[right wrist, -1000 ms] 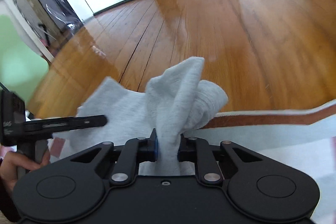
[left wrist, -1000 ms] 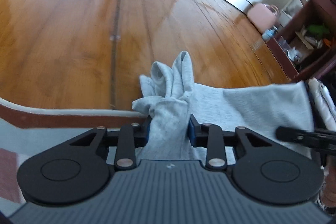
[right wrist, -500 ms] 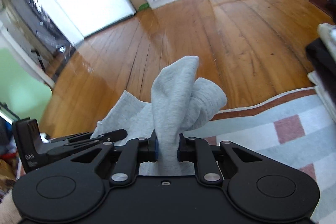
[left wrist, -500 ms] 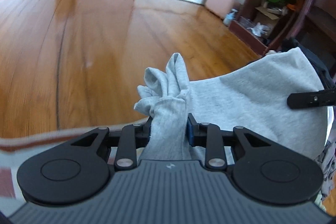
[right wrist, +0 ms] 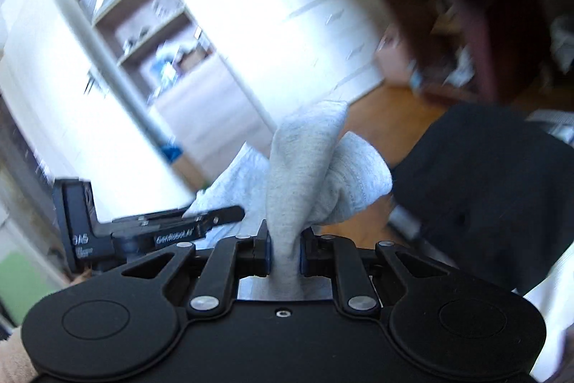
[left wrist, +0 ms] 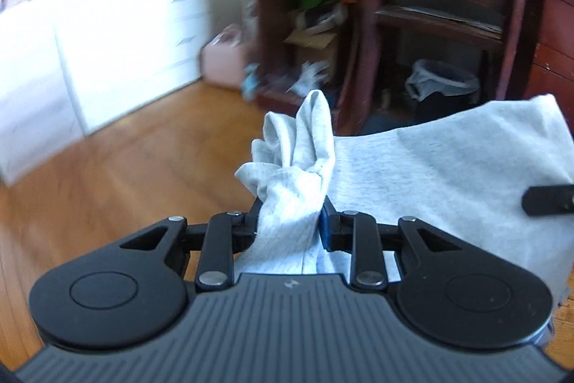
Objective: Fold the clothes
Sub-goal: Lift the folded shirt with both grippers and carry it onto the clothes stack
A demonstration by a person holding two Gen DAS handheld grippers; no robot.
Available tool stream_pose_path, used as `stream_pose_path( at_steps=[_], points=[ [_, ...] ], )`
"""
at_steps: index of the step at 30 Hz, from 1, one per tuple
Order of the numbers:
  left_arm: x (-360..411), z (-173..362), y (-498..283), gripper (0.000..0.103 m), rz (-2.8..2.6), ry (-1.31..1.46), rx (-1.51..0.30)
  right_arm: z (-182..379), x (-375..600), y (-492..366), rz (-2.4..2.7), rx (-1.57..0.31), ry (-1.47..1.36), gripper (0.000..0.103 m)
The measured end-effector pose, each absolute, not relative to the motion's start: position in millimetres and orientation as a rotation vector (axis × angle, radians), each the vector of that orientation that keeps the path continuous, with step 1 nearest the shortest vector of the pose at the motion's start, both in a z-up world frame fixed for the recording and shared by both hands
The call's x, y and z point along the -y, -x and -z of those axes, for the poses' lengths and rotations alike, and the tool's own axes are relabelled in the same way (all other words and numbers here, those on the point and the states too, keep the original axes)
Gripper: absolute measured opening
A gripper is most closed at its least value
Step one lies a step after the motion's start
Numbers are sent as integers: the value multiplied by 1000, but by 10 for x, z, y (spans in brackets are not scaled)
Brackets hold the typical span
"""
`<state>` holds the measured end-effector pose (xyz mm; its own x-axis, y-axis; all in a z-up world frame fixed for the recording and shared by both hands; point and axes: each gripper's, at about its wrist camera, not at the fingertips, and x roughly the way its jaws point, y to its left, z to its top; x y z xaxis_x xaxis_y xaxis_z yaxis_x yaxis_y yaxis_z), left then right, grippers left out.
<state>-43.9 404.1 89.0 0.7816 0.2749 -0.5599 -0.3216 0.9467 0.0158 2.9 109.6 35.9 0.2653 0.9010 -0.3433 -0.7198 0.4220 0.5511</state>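
A light grey garment (left wrist: 430, 167) hangs stretched in the air between my two grippers. My left gripper (left wrist: 288, 221) is shut on one bunched corner of it, with cloth sticking up past the fingers. The right gripper's tip (left wrist: 547, 200) shows as a black bar at the right edge of the left wrist view. In the right wrist view my right gripper (right wrist: 285, 248) is shut on the other bunched corner of the grey garment (right wrist: 315, 164). The left gripper (right wrist: 143, 232) appears at the left there, side on, with cloth trailing from it.
A dark wooden shelf unit (left wrist: 358, 24) with clutter stands ahead, with a bin (left wrist: 441, 85) beneath it. White drawers (left wrist: 125, 24) and a pink bag (left wrist: 222, 60) line the wall over the wooden floor (left wrist: 125, 167). A black cloth mass (right wrist: 484, 185) lies at the right.
Both grippers have swung upward and turned, so the views now show furniture and walls instead of floor and rug. The garment has lifted with them, still held at both corners.
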Motion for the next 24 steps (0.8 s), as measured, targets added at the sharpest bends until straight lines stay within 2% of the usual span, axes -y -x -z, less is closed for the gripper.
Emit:
stream_pose_path(
  at_steps=[10, 16, 24],
  points=[
    [-3482, -941, -824, 27, -234, -52, -648, -196, -592, -852, -904, -671, -431, 17],
    [-3446, -828, -1220, 27, -206, -23, -719, -28, -508, -1023, -845, -695, -477, 17],
    [-3437, -765, -1491, 27, -244, -62, -675, 32, -547, -1034, -828, -668, -446, 17]
  ],
)
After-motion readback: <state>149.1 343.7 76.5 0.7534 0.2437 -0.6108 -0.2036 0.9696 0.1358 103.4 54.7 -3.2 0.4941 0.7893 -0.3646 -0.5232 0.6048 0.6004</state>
